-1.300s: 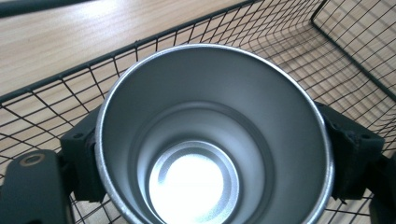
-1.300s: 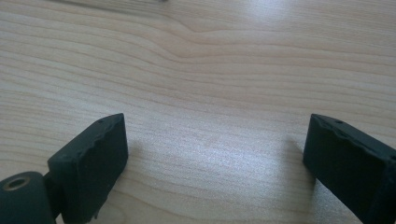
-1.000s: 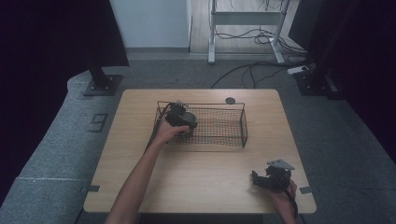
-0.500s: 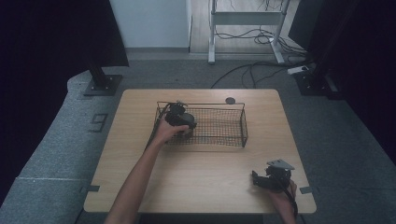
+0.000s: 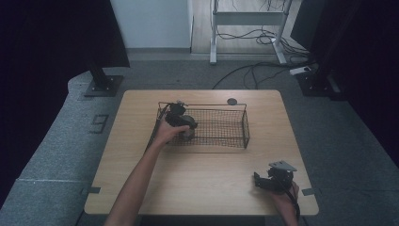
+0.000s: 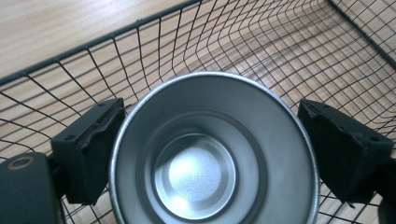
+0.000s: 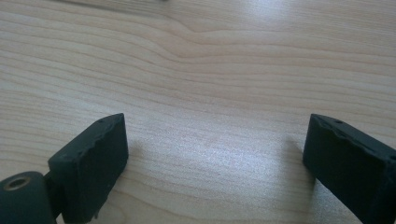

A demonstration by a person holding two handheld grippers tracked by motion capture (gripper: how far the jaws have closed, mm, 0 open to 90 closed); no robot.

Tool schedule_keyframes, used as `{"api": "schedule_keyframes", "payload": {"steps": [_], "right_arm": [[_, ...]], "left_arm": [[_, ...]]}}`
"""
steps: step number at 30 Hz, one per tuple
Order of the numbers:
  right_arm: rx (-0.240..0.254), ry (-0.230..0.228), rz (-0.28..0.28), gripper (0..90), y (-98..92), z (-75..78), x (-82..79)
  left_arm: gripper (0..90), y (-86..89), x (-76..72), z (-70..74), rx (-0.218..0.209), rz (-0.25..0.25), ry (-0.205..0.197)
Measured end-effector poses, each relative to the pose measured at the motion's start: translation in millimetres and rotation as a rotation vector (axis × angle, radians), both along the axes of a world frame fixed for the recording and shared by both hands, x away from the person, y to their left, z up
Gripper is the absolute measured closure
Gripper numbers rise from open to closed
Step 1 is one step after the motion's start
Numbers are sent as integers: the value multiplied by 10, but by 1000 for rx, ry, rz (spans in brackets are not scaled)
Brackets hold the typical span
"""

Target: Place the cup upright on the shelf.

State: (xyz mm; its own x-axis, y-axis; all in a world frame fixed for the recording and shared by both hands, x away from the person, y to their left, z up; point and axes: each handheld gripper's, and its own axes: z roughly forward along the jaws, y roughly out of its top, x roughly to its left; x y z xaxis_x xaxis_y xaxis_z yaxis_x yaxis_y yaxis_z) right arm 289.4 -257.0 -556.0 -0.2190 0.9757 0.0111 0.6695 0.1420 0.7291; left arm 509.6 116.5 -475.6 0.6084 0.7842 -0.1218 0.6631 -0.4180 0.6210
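A black wire basket [image 5: 221,126] stands on the wooden table [image 5: 202,174], a little behind its middle. My left gripper [image 5: 182,123] reaches into the basket's left end. In the left gripper view its jaws press on both sides of a shiny metal cup [image 6: 196,172], seen from above with its mouth open and empty, and the basket's mesh [image 6: 280,60] lies below and around it. My right gripper [image 5: 264,181] rests low near the table's front right corner. Its jaws stand wide apart over bare wood [image 7: 215,93], with nothing between them.
A small dark round disc [image 5: 231,101] lies on the table just behind the basket. Beyond the table are a grey floor, cables [image 5: 254,70] and the legs of stands. My left forearm [image 5: 136,183] crosses the front left of the table.
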Motion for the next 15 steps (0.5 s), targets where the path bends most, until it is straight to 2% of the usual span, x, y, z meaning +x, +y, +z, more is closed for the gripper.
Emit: {"api": "schedule_keyframes", "payload": {"steps": [7, 15], "right_arm": [[0, 0, 0, 66, 0, 0, 0], [0, 0, 0, 65, 0, -1, 0]], "left_arm": [[108, 43, -55, 107, -43, -7, -39], [108, 111, -119, 208, -60, -6, -63]]}}
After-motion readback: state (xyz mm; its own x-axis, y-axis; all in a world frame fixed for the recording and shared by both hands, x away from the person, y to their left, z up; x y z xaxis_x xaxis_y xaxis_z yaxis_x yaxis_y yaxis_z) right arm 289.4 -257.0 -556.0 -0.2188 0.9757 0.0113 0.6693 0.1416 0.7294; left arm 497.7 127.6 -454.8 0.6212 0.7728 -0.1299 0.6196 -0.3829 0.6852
